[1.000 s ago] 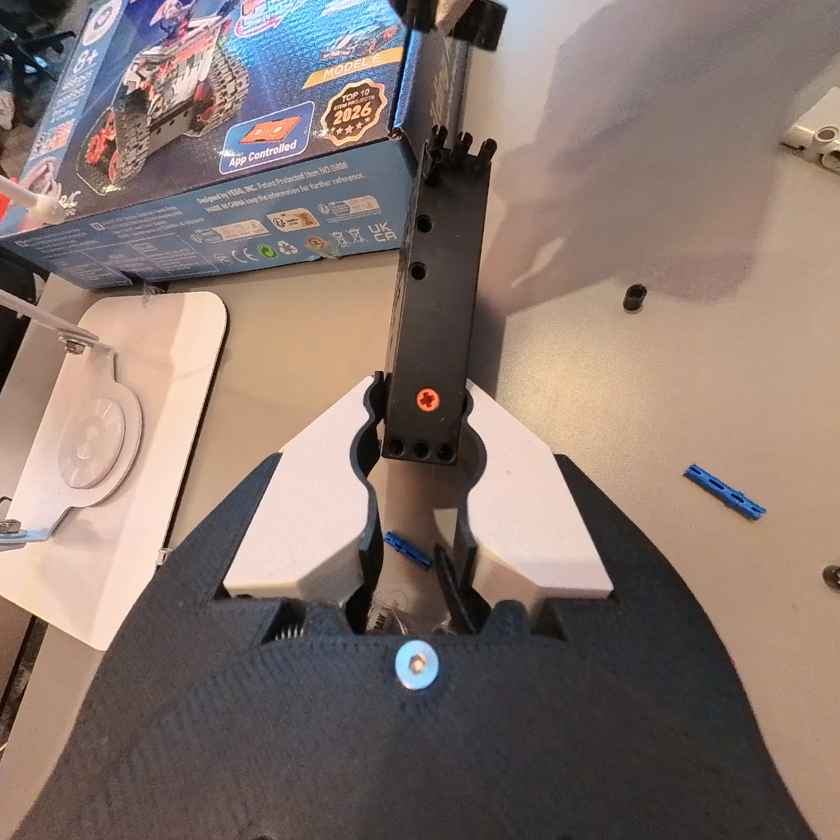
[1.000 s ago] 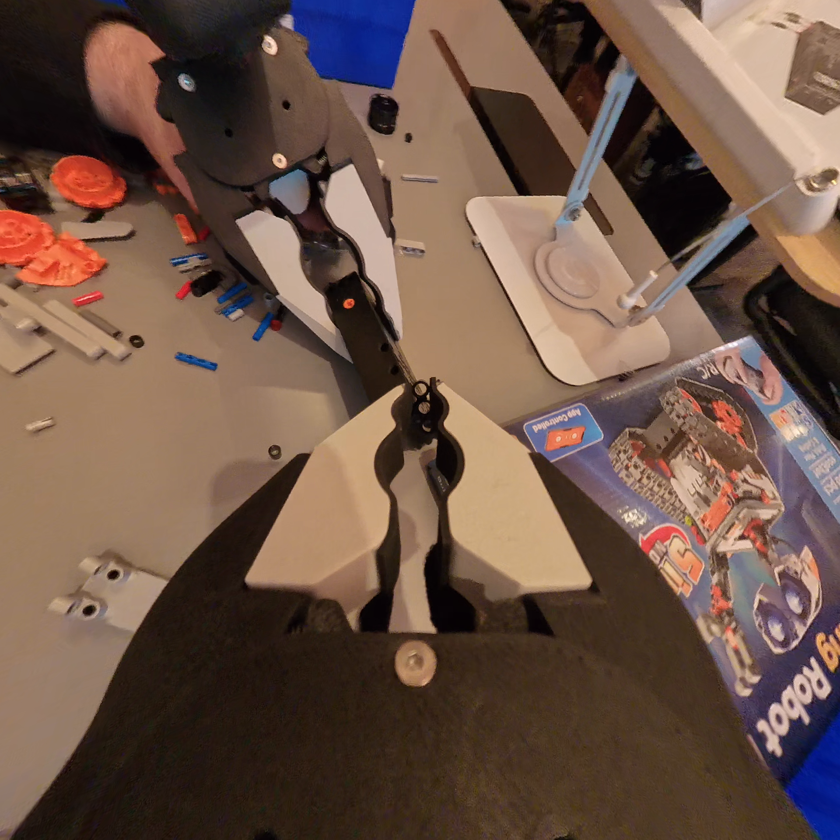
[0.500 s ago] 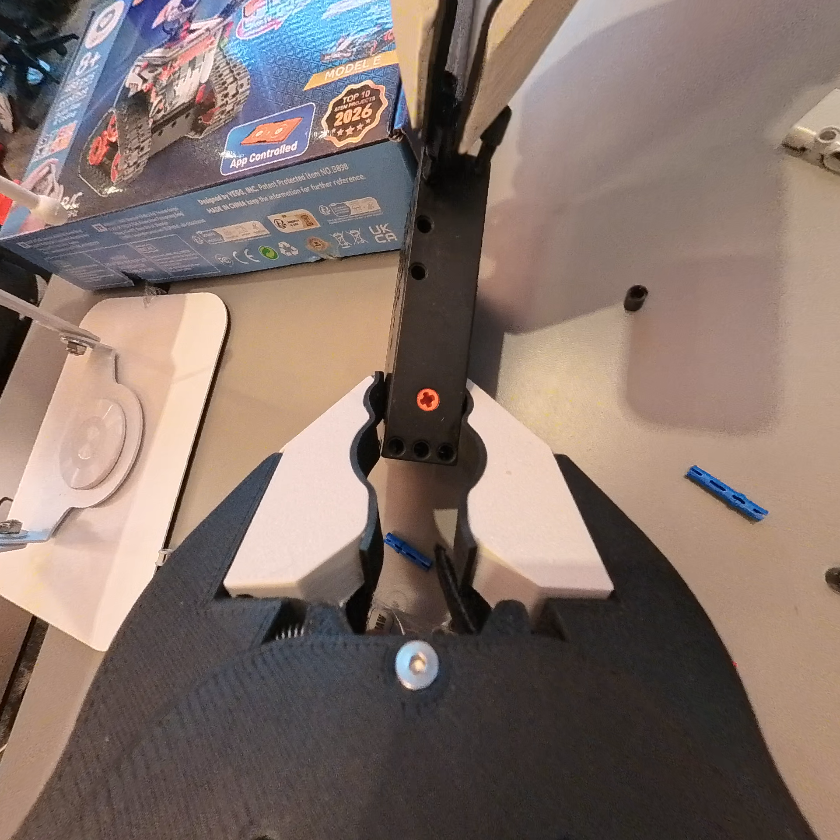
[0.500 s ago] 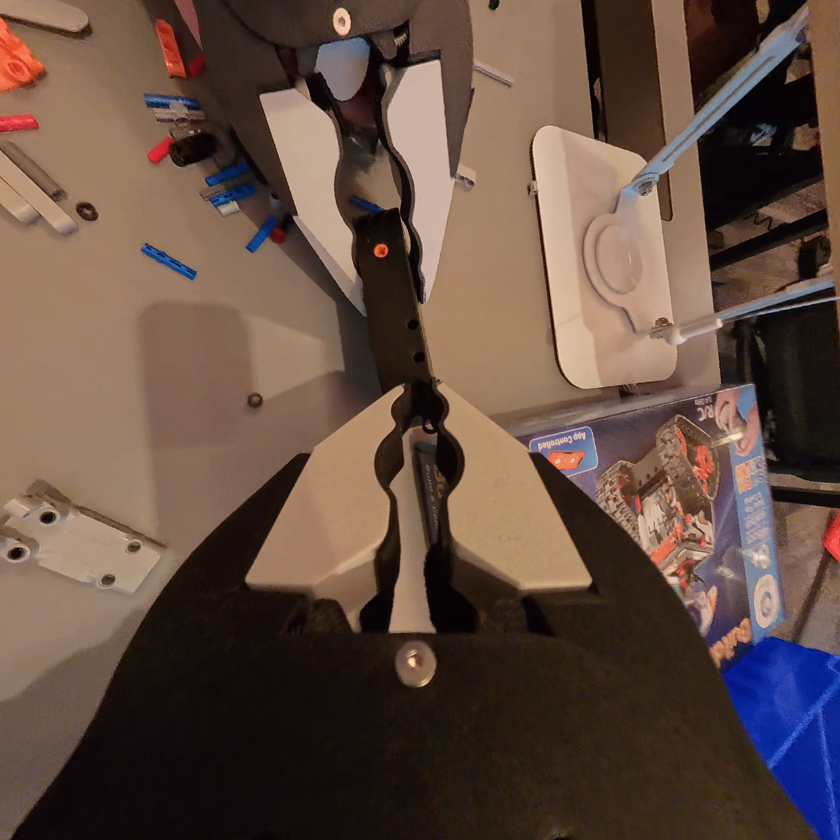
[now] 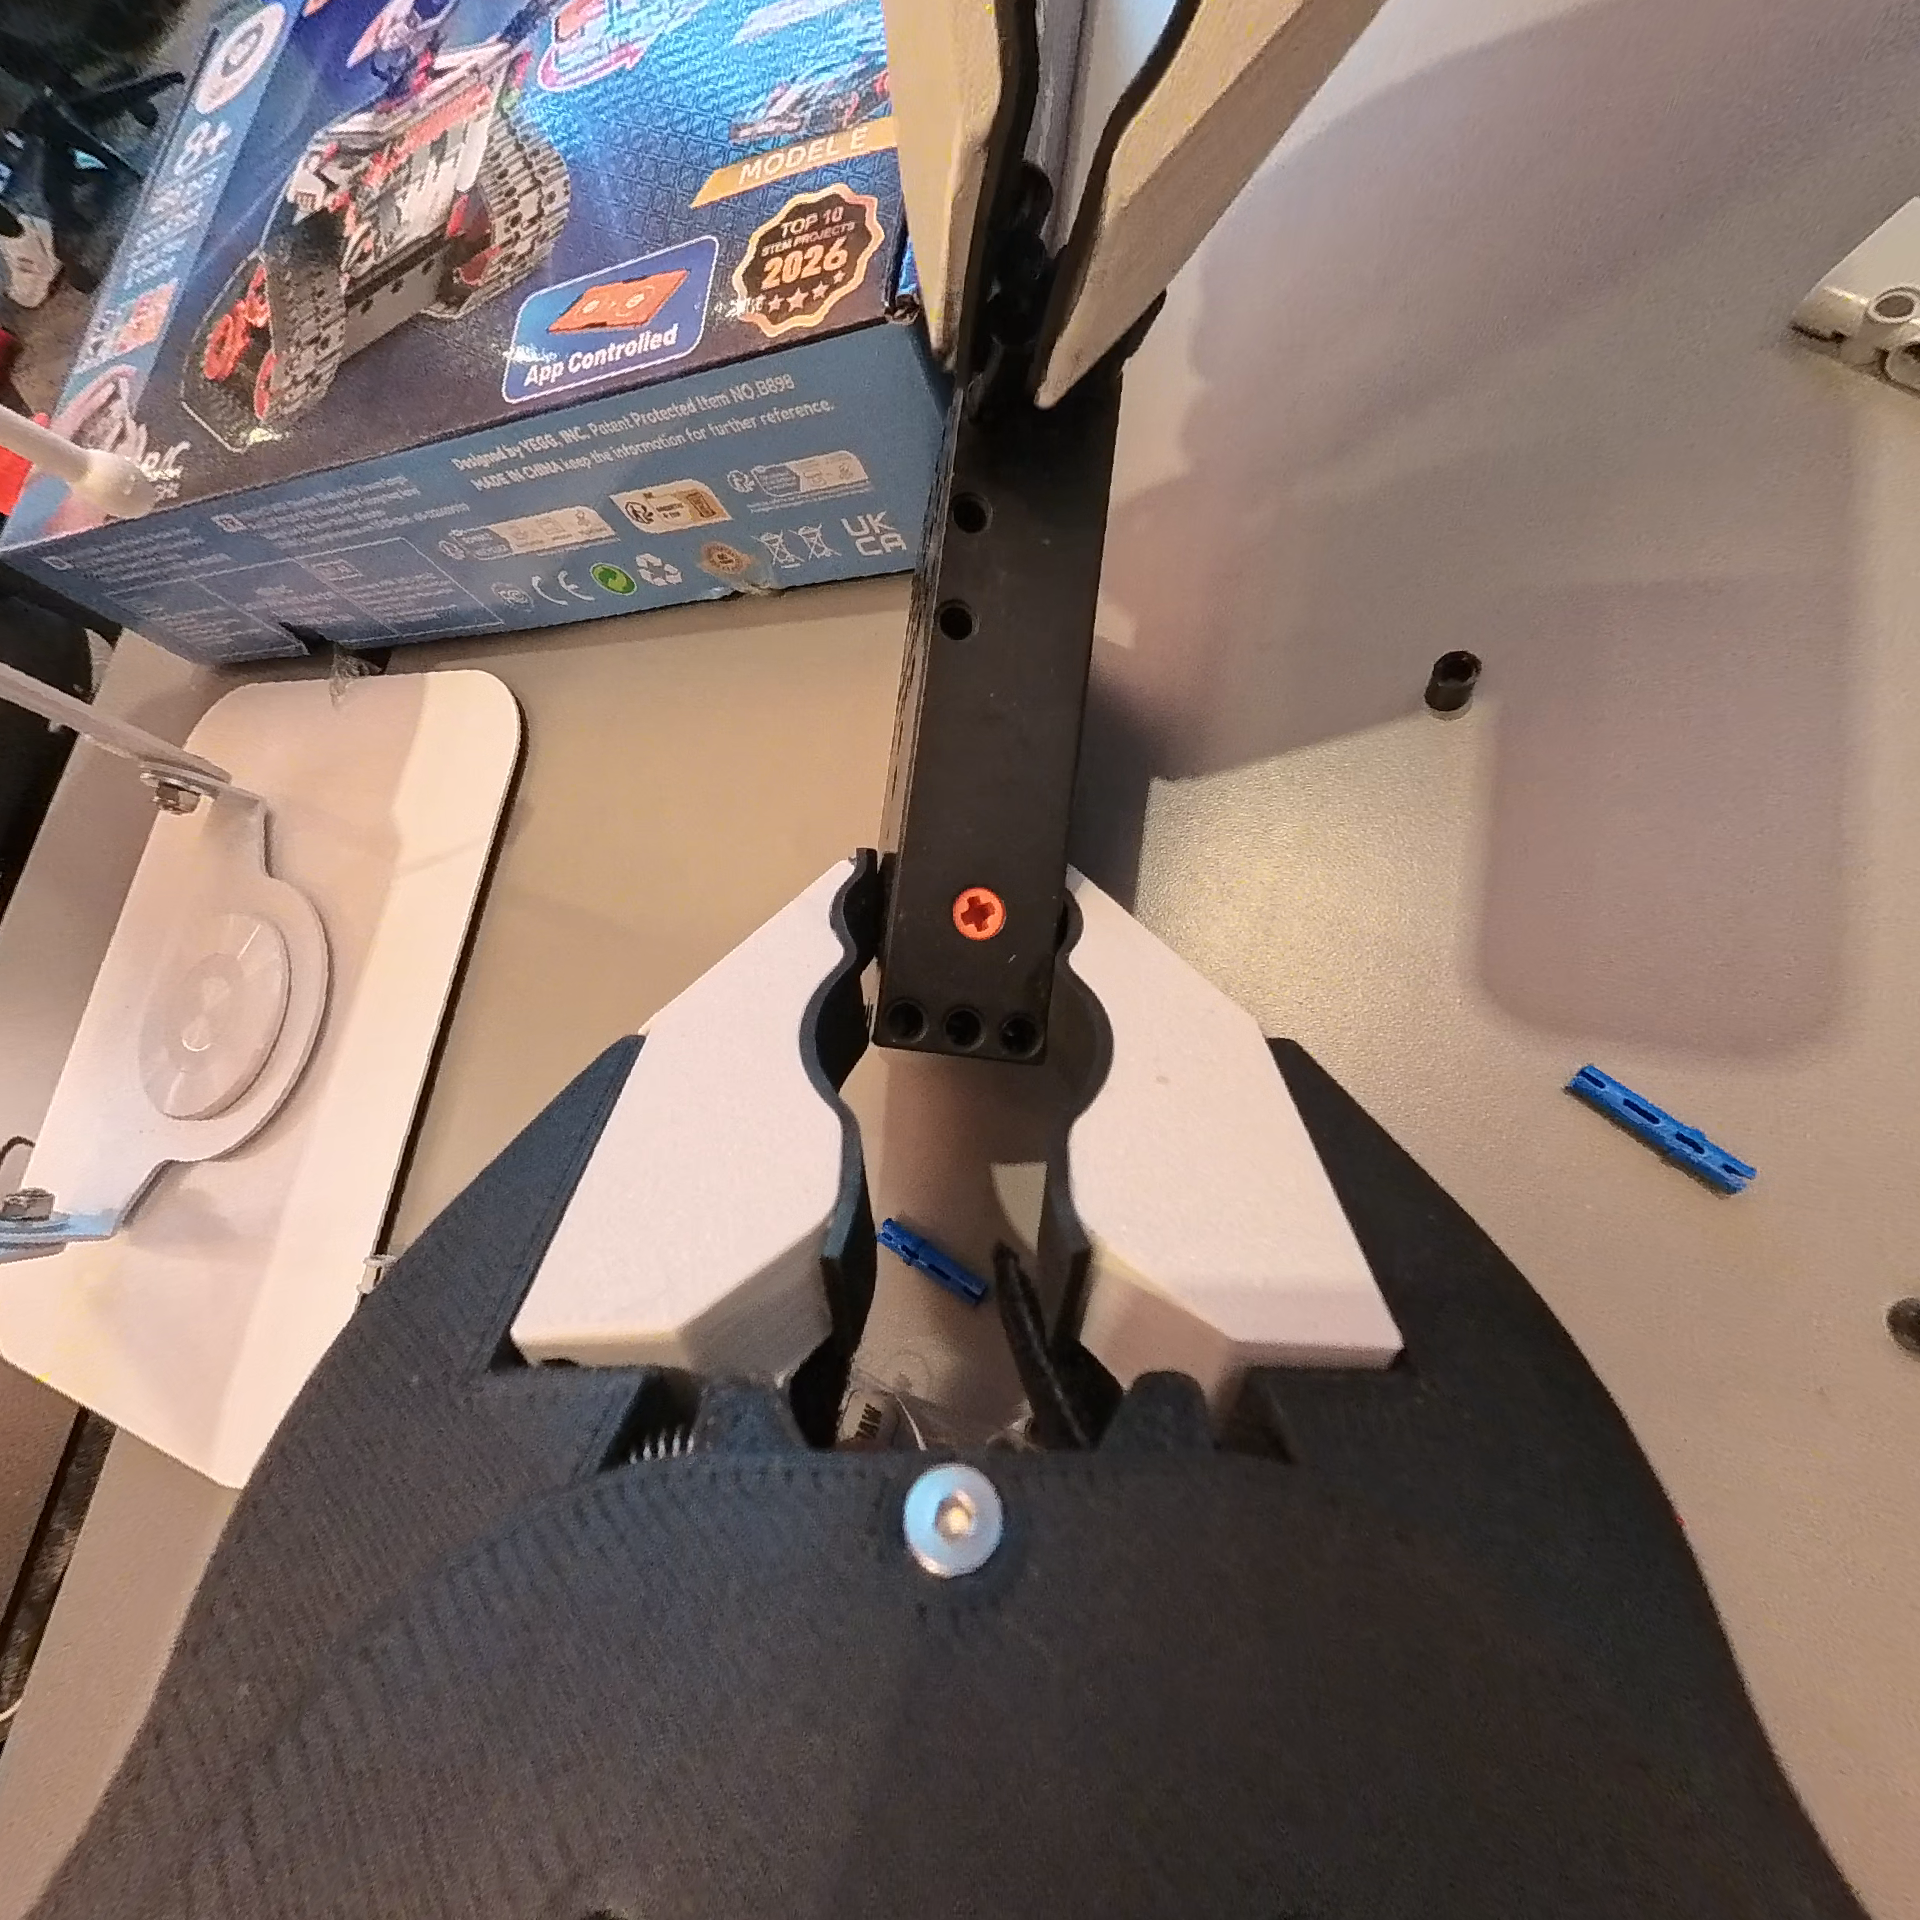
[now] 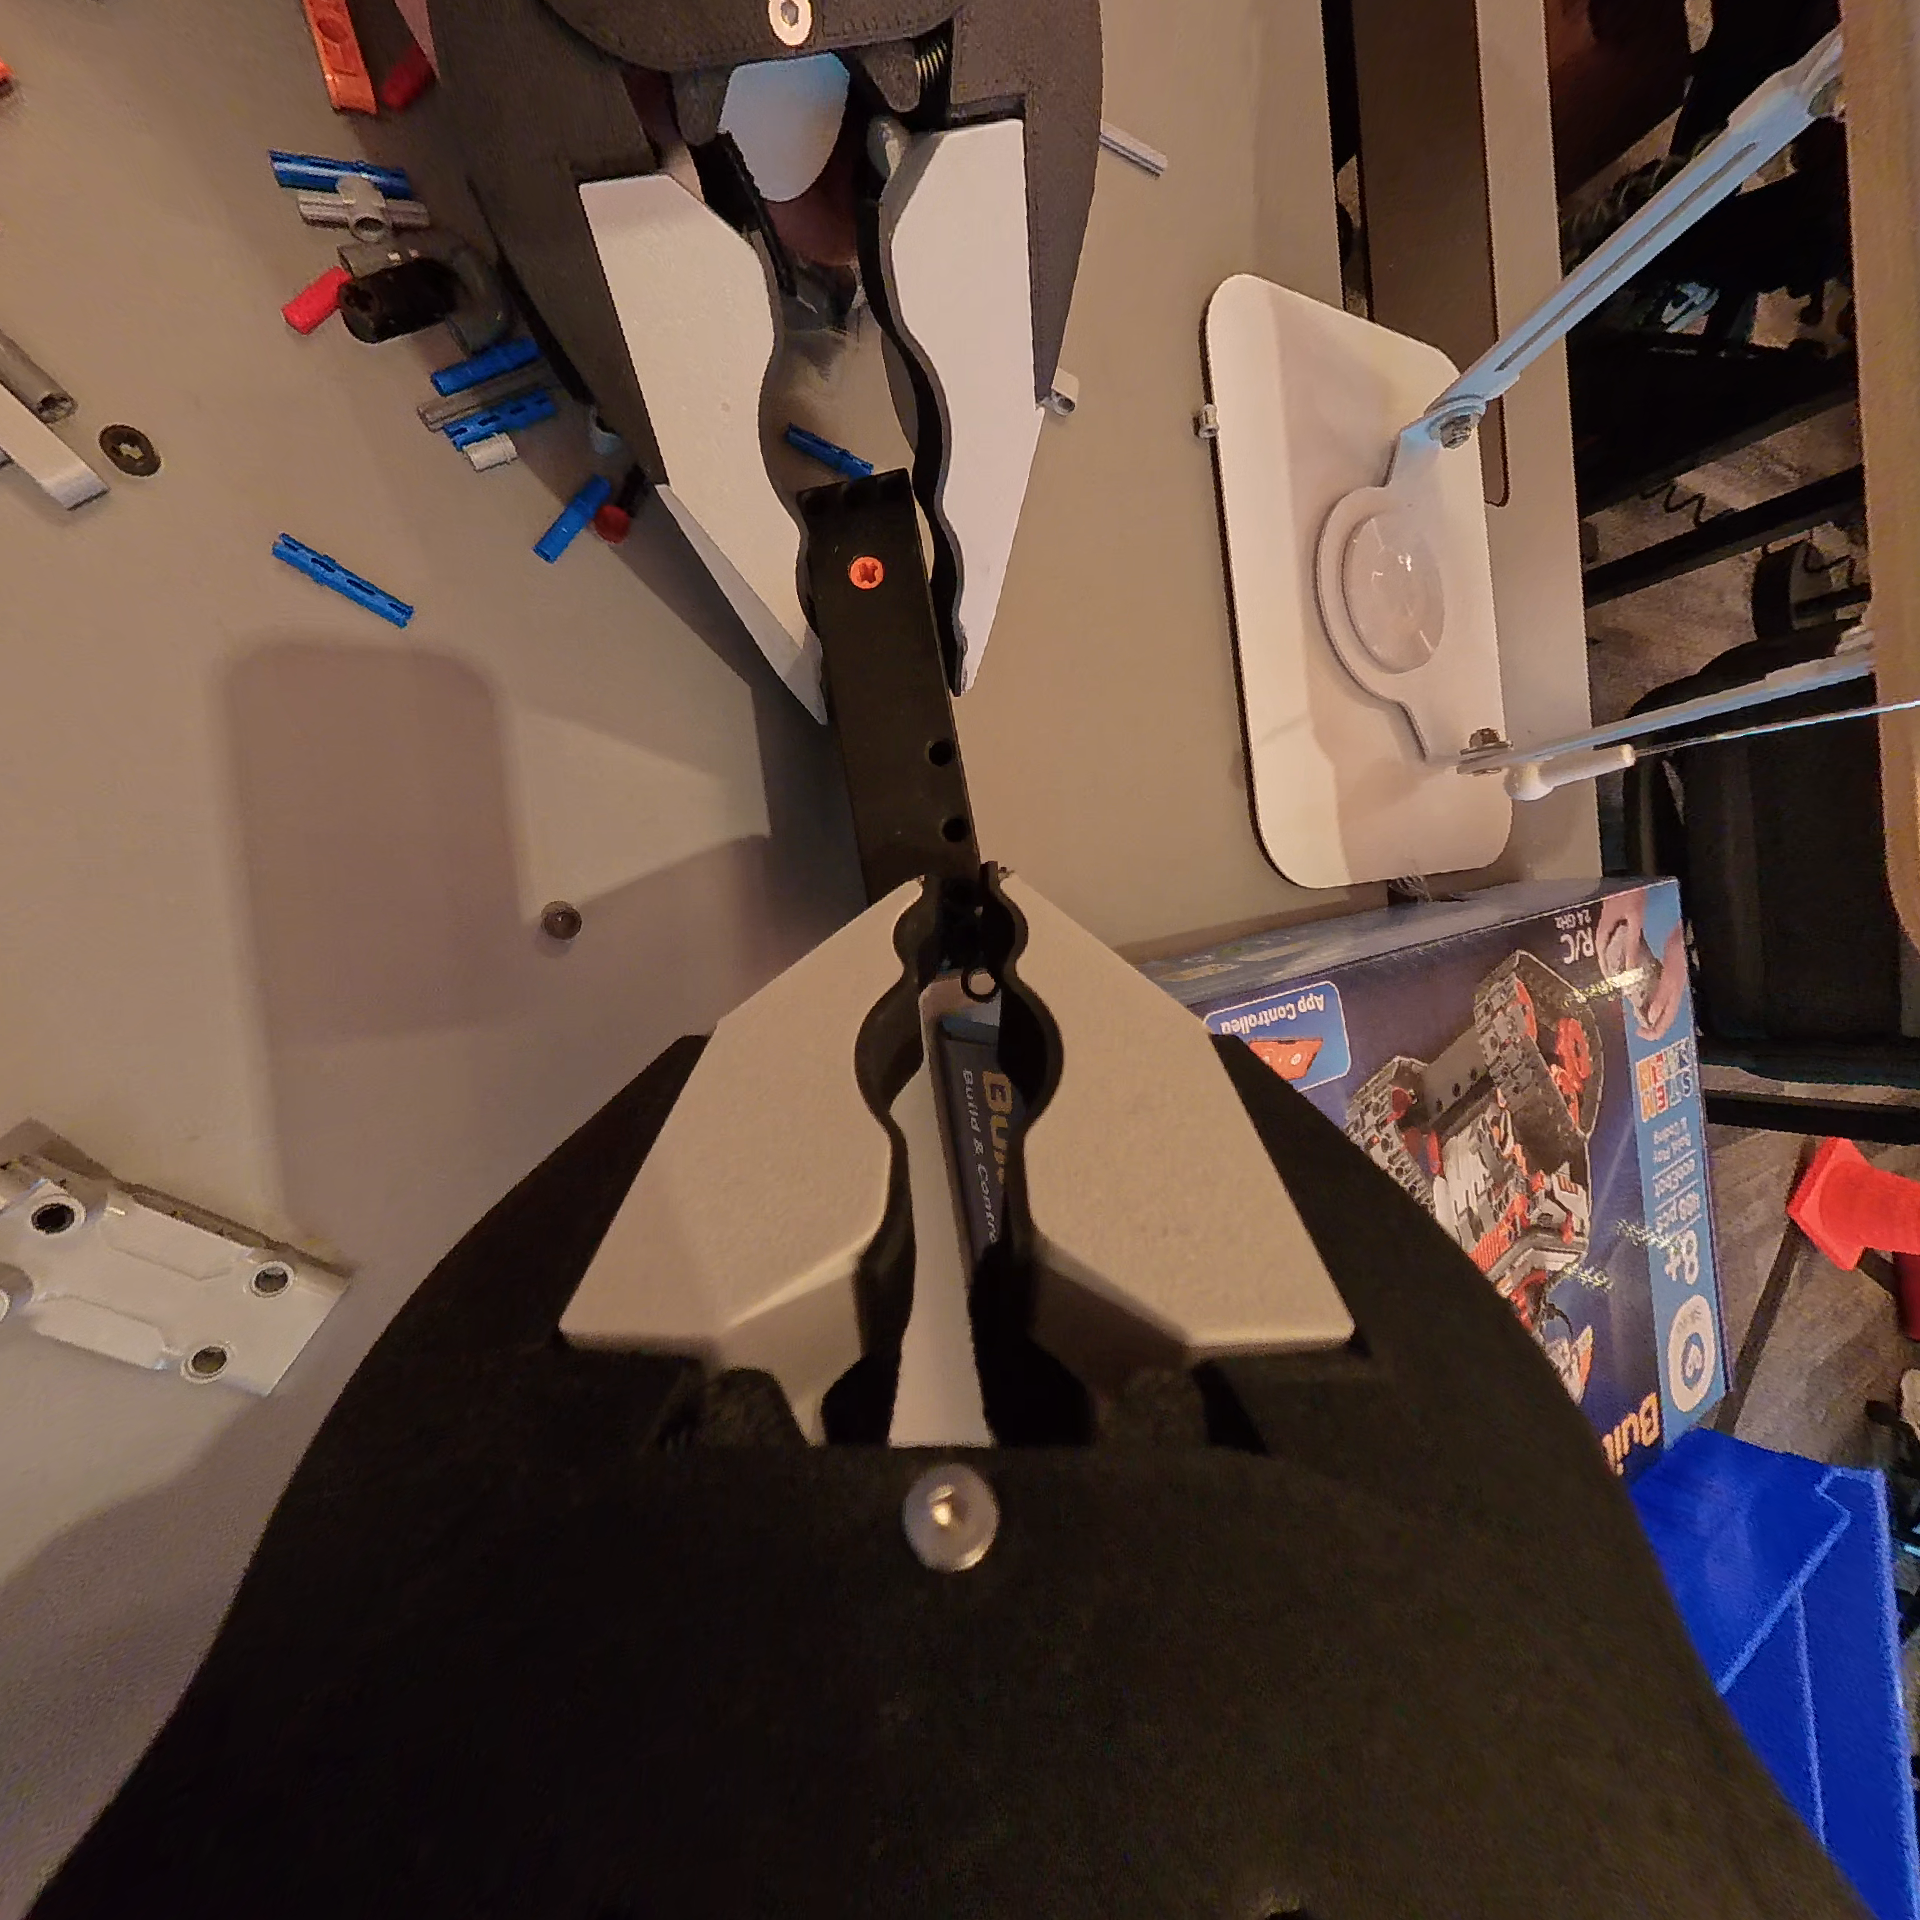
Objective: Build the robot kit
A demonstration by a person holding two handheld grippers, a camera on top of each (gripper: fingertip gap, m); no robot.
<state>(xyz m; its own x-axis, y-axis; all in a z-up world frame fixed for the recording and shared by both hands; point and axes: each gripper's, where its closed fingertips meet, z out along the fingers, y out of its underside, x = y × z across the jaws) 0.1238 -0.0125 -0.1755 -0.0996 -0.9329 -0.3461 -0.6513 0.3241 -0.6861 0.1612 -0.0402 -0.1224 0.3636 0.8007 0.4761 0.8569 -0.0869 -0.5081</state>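
Observation:
My left gripper [image 5: 966,878] is shut on the near end of a long black block [image 5: 987,675] with an orange cross pin [image 5: 980,914], held above the grey table. My right gripper [image 6: 964,883] is shut on a small black pin piece [image 6: 977,935] at the block's [image 6: 904,717] far end. In the left wrist view the right gripper [image 5: 1003,374] comes in from the top, its tips against the block's end. In the right wrist view the left gripper [image 6: 891,694] faces mine from the top. The joint between pin piece and block is hidden by the fingers.
A blue toy kit box [image 5: 468,312] lies beside the block, also in the right wrist view [image 6: 1455,1091]. A white stand base [image 5: 208,1039] sits at the table edge. Loose blue pins [image 6: 341,580], a grey plate [image 6: 156,1268], a black bushing [image 5: 1452,681] and a blue bin [image 6: 1787,1621] are around. Tip to tip, the grippers are about 8 cm apart. From the left gripper's tips to the black bushing [image 5: 1452,681] is close to 8 cm. It is also in sight in the right wrist view [image 6: 562,921].
My right gripper has swung over and moved in along the block, bringing the black pin piece up to the block's far end. My left gripper and the block have stayed still.

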